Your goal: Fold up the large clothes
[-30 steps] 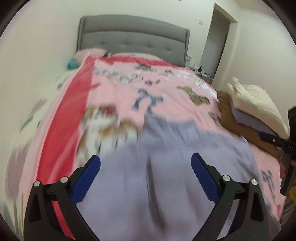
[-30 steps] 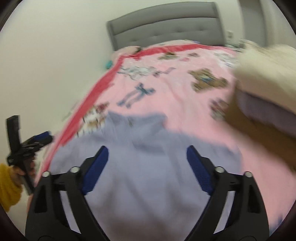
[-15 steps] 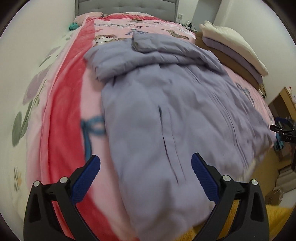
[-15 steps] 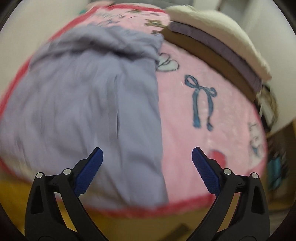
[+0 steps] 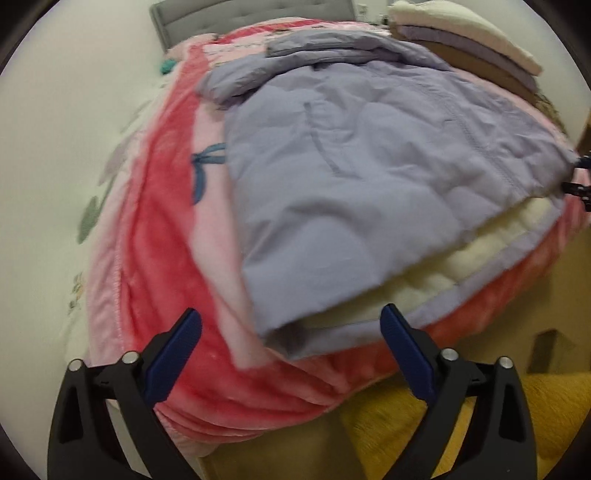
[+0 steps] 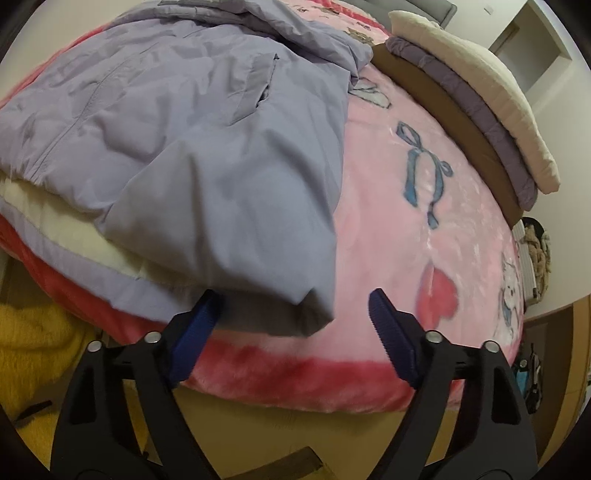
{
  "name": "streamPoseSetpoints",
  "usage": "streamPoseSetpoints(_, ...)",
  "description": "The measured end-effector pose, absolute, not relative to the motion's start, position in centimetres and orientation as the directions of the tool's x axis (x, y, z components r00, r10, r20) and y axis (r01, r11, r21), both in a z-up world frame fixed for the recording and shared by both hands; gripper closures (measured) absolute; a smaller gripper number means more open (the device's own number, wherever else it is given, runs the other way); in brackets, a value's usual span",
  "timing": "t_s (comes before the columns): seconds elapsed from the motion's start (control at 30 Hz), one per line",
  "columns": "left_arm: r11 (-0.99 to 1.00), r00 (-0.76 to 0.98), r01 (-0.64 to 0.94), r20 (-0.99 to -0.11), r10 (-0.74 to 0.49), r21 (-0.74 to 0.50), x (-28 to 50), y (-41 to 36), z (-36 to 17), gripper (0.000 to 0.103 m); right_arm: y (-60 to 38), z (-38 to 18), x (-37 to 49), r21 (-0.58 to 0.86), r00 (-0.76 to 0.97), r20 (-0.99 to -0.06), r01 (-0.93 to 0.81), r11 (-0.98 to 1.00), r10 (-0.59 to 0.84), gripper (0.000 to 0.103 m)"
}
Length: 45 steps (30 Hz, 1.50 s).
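Note:
A lavender padded jacket point(image 5: 351, 173) with a cream lining lies spread on the pink blanket point(image 5: 162, 229), its hem at the bed's foot edge. My left gripper point(image 5: 290, 321) hangs over the hem's left corner, pointing steeply down. Its jaws are closing with the corner between them, and the blue pads point(image 5: 177, 350) stand clear of the cloth. My right gripper point(image 6: 293, 301) is at the hem's right corner of the jacket point(image 6: 192, 147). Its jaws are closing around that corner too, and its pads point(image 6: 388, 325) do not press on it.
A stack of folded clothes point(image 6: 480, 92), cream on purple on brown, lies along the bed's right side. The grey headboard point(image 5: 221, 11) is at the far end and a white wall runs along the left. A yellow sleeve point(image 6: 33, 350) shows below the bed's edge.
Both grippers have pulled back from mid-bed to the foot edge and tipped downward over the jacket's hem corners. Their jaws have narrowed slightly.

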<state>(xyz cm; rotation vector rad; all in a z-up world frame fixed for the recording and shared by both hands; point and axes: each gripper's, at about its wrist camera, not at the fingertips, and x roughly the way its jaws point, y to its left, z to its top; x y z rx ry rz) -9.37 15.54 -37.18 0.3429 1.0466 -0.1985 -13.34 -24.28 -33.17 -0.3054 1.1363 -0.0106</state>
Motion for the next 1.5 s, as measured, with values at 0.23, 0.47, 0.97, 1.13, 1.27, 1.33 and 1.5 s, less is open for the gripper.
streamPoseSetpoints(0.23,0.920,0.493,0.249,-0.857,0.147,0.302,-6.6,15.6,-39.2,0.042,-26.2,-33.6,-12.4,-0.154,0.488,-0.864,-0.014,0.988,-0.128,0.047)
streamPoseSetpoints(0.47,0.929,0.471,0.223,-0.867,0.162,0.295,-5.9,17.2,-38.3,0.055,-26.9,-33.3,-10.8,-0.202,0.442,-0.882,-0.043,0.978,-0.162,0.094)
streamPoseSetpoints(0.97,0.980,0.379,0.074,-0.914,0.144,0.186,-6.1,19.8,-40.0,0.034,-30.4,-35.8,-11.7,-0.174,0.361,-0.913,0.075,0.982,-0.189,0.034)
streamPoseSetpoints(1.13,0.983,0.397,0.072,-0.909,0.129,0.171,-6.1,20.0,-39.1,0.031,-30.3,-35.4,-12.5,-0.073,0.378,-0.920,0.100,0.992,-0.106,0.070)
streamPoseSetpoints(1.27,0.974,0.369,0.101,-0.917,0.153,0.204,-5.7,19.6,-40.0,0.031,-27.8,-36.6,-12.0,-0.157,0.349,-0.926,-0.003,0.988,-0.146,0.084)
streamPoseSetpoints(1.33,0.972,0.358,0.096,-0.919,0.166,0.214,-5.2,19.6,-40.5,0.031,-27.7,-36.9,-11.9,-0.171,0.346,-0.925,-0.006,0.985,-0.159,0.084)
streamPoseSetpoints(1.5,0.979,0.351,0.074,-0.924,0.151,0.188,-5.1,20.1,-40.7,0.031,-27.6,-37.0,-11.3,-0.213,0.324,-0.928,-0.051,0.976,-0.185,0.085)
